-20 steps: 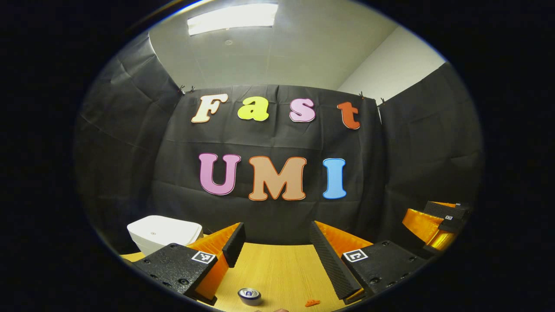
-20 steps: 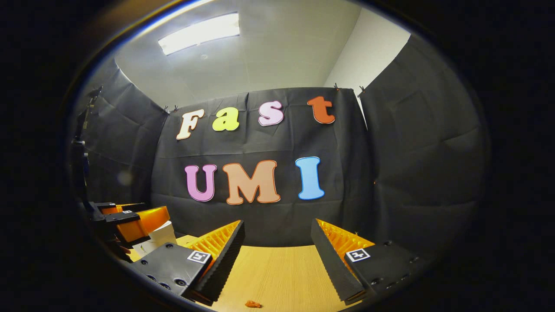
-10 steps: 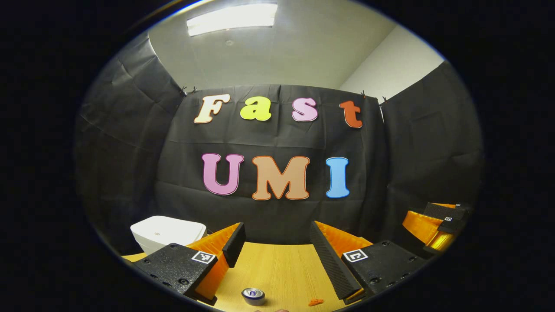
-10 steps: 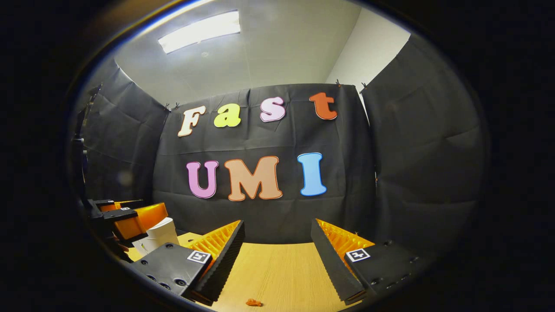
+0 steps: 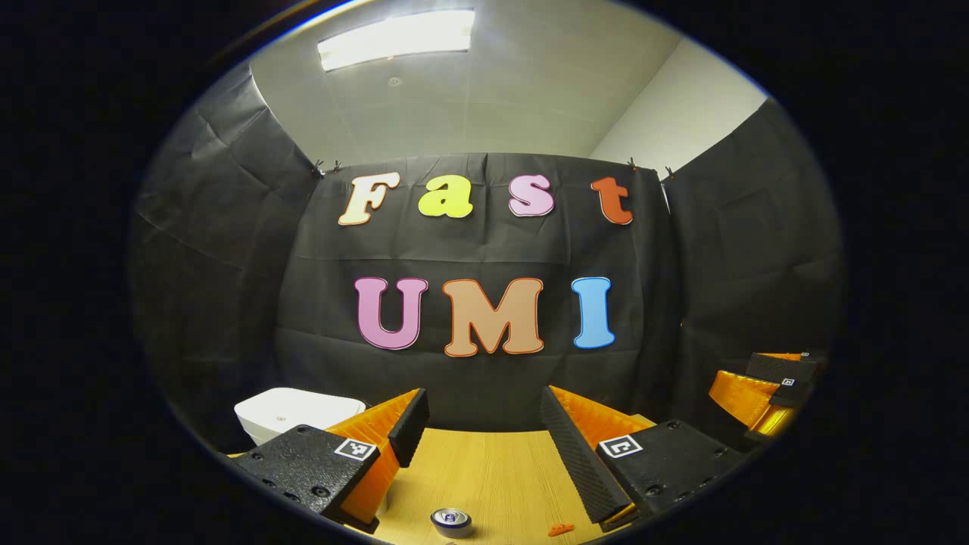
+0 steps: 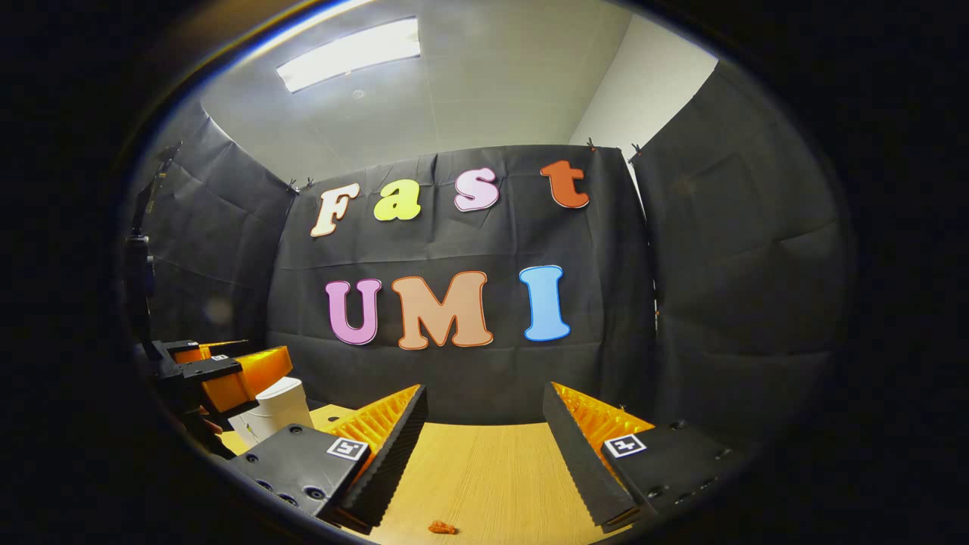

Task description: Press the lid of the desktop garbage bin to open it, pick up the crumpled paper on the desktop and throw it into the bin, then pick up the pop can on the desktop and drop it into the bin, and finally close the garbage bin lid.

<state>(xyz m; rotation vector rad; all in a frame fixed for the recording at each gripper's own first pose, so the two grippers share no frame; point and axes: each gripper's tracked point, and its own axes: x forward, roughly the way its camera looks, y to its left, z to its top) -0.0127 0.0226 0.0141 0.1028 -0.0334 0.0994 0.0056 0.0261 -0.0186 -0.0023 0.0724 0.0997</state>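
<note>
Between the spread fingers of the left gripper (image 5: 484,424), one pop can (image 5: 451,521) stands near the bottom edge, slightly lower than before. One white bin (image 5: 297,412), lid shut, sits beyond its left finger. The right gripper (image 6: 484,424) also gapes, empty, over the table (image 6: 484,477), one orange scrap (image 6: 440,527) below.

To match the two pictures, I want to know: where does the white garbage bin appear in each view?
Left gripper view: the garbage bin stands lower left, lid down, behind that gripper's finger.
Right gripper view: the bin stands lower left, partly behind the left gripper.
Shared landmark: the small orange scrap on the table.
</note>
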